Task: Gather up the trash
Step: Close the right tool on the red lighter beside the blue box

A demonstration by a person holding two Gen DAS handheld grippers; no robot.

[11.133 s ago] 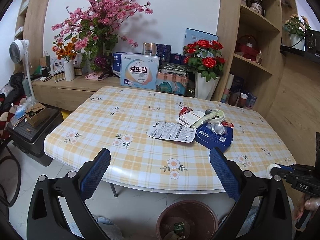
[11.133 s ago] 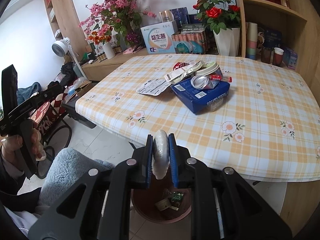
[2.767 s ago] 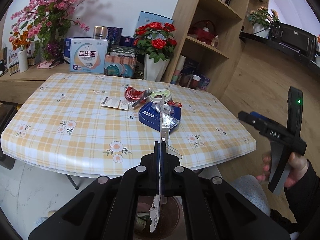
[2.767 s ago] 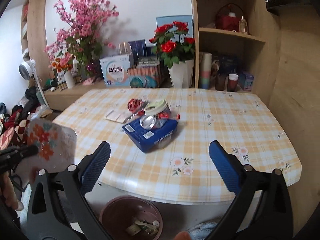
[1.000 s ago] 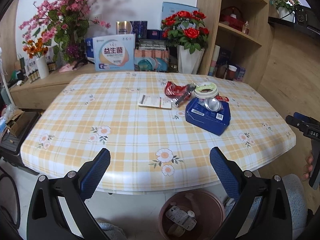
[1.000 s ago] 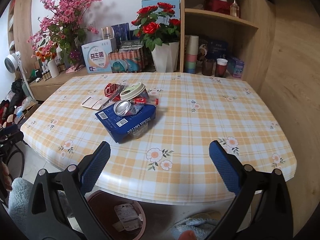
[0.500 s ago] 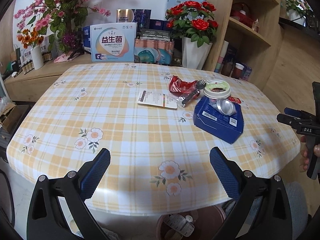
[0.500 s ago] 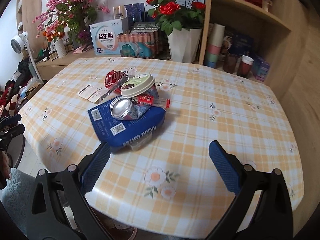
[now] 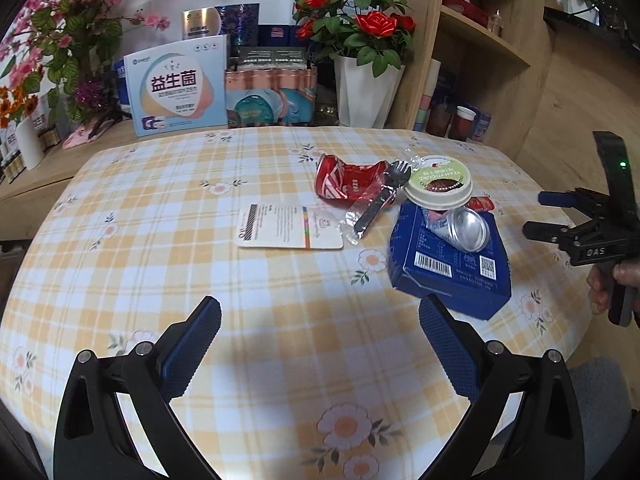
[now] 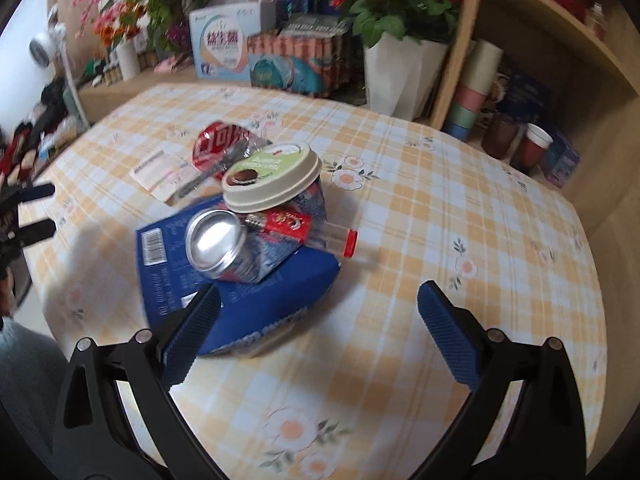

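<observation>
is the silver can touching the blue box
Touching. In the right wrist view the silver can lies on its side directly on top of the blue box, with no gap beneath it.

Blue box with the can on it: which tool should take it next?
Probably the right tool: open, with the blue box just ahead of its fingers. The left tool, also open, sits farther back over bare tablecloth.
</observation>
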